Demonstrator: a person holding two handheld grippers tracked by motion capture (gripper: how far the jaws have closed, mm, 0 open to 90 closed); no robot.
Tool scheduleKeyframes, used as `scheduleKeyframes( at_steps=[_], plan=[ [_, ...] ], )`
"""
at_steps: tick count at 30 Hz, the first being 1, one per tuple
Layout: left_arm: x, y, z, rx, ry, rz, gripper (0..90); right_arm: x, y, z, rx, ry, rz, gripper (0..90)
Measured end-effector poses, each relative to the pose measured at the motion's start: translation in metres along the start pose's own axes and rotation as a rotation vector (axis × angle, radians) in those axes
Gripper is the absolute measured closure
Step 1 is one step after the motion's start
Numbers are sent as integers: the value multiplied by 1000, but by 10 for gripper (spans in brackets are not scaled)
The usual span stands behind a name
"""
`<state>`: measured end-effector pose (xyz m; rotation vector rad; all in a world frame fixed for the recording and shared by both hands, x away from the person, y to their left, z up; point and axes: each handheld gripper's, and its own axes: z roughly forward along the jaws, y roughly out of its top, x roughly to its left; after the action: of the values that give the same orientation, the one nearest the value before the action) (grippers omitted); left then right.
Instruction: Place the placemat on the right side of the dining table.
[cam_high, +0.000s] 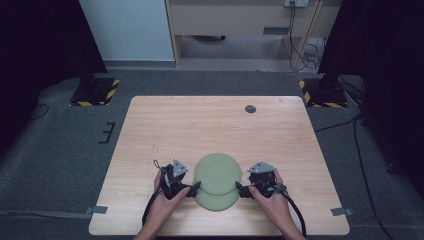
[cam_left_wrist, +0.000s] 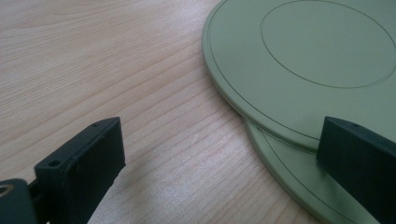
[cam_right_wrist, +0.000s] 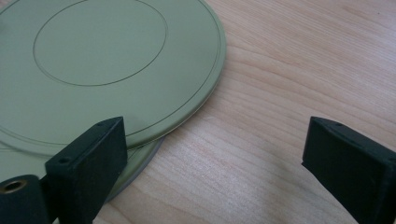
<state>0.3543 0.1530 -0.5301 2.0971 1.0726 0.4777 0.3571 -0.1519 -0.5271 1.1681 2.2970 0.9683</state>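
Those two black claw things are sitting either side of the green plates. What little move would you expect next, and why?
Probably the left tool slides in to pinch the rim of the upper plate. Both tools are open and hold nothing; the upper plate overlaps the lower plate, shifted off-centre, and its edge lies just beside the left tool. The right tool could steady the other side.

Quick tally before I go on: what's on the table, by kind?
Green plates: 2, upper plate overlapping lower plate
Grippers: 2, left gripper and right gripper, both open
Round dark disc near the far edge: 1
Total: 5
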Motion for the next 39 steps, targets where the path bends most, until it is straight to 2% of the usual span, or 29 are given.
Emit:
scheduleKeyframes(
  at_steps=[6,10,11,12,14,16,20,27,30,32,39],
  plan=[
    [-3,-2,-2,1,-10,0,27,-2,3,-7,27,42,9,67],
    [-3,-2,-1,1,-10,0,24,-6,12,-11,30,39,-5,69],
    [-3,-3,-1,1,-10,-1,24,-7,16,-12,33,34,-16,68],
    [-4,-3,-2,0,-9,1,27,-11,28,-14,56,46,-23,68],
    [-4,-3,-2,-2,-10,3,26,-11,32,-14,60,50,-25,69],
    [-5,-3,-2,0,-7,4,25,-13,50,-14,77,65,-65,83],
    [-5,-3,-1,-3,-3,3,19,-15,70,-6,105,95,-91,103],
    [-4,-3,0,0,-6,-2,4,-17,90,14,145,135,-89,118],
    [-4,-2,0,2,-6,-3,3,-18,93,19,145,151,-75,129],
    [-4,-2,0,1,-8,-5,3,-19,94,24,149,176,-45,135],
    [-4,-2,1,1,-7,-9,3,-20,93,38,176,192,-40,165]
  ],
)
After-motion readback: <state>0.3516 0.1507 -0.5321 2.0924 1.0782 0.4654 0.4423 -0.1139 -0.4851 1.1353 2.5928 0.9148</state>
